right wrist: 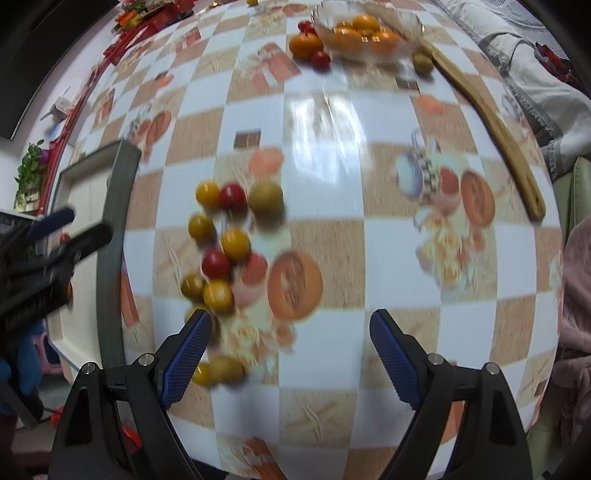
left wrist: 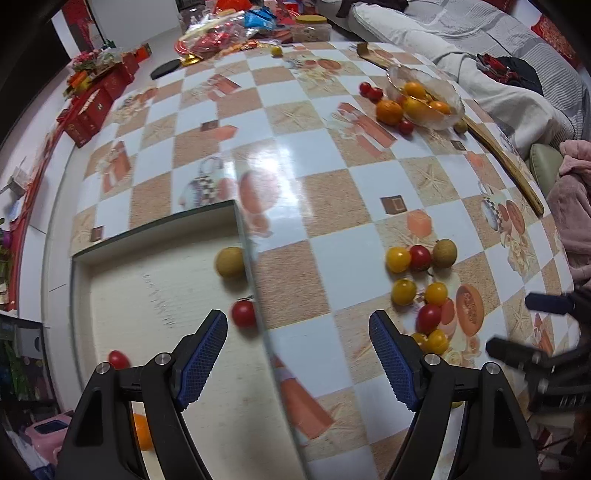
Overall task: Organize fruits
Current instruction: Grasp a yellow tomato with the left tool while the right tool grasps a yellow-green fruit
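Note:
A cluster of yellow and red cherry tomatoes (left wrist: 419, 288) with a brown longan (left wrist: 444, 252) lies on the checkered table; it also shows in the right wrist view (right wrist: 218, 243). A glass bowl (left wrist: 452, 96) of orange fruit stands at the far side, also seen in the right wrist view (right wrist: 410, 27). A shallow tray (left wrist: 155, 280) at the table's left holds a longan (left wrist: 229, 262), red tomatoes (left wrist: 243, 313) and an orange fruit (left wrist: 142, 432). My left gripper (left wrist: 298, 354) is open and empty over the tray's right rim. My right gripper (right wrist: 291, 354) is open and empty, just right of the cluster.
A wooden spatula (left wrist: 506, 162) lies along the table's right edge. Loose tomatoes and an orange (left wrist: 389, 112) sit beside the bowl. Red boxes and snack packets (left wrist: 221, 29) crowd the far left. A sofa with blankets (left wrist: 480, 55) runs along the right.

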{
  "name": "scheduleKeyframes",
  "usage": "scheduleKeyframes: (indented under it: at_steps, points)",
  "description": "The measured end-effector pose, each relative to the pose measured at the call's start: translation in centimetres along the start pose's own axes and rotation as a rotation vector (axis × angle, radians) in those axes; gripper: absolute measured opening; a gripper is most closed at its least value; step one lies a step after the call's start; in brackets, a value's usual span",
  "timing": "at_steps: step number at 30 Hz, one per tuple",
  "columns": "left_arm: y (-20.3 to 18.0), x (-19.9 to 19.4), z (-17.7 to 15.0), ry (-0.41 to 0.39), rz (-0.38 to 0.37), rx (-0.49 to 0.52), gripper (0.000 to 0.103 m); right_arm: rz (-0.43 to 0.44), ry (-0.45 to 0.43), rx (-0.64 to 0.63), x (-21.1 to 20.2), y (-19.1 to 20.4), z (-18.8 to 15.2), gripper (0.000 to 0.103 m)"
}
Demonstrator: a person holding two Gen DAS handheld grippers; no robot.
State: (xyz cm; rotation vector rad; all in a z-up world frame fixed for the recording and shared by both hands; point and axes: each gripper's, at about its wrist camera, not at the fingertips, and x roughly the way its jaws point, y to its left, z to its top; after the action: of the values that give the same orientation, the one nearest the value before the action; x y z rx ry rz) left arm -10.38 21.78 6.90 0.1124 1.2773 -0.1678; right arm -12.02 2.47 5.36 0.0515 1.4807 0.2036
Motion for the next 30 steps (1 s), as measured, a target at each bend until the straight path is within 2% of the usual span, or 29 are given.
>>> scheduleKeyframes:
  at_steps: [9, 18, 19, 20, 27, 30]
  points:
    - [-3.5, 3.3, 1.3, 0.063, -0.078, 0.057, 0.080, -0.019, 0.025, -0.011, 1.1, -1.2, -2.4, 0.090]
    - [-5.3, 5.2, 2.3, 0.089, -0.082, 0.063, 0.079, -0.018, 0.016, 0.014, 0.9, -3.5, -2.0, 0.090]
    - [-5.4, 5.4, 2.4, 0.091, -0.077, 0.065, 0.071, -0.018, 0.013, 0.014, 0.8, -3.6, -1.8, 0.090]
    - [-5.6, 5.6, 2.4, 0.098, -0.070, 0.069, 0.070, -0.019, 0.009, 0.015, 0.8, -3.8, -1.6, 0.090]
    - [-6.6, 6.4, 2.3, 0.104, -0.025, 0.073, 0.067, -0.017, -0.038, 0.013, 0.6, -4.5, 1.5, 0.090]
    - [-7.3, 6.2, 2.3, 0.081, -0.036, 0.073, 0.053, -0.008, -0.052, 0.005, 0.9, -4.3, 3.0, 0.090]
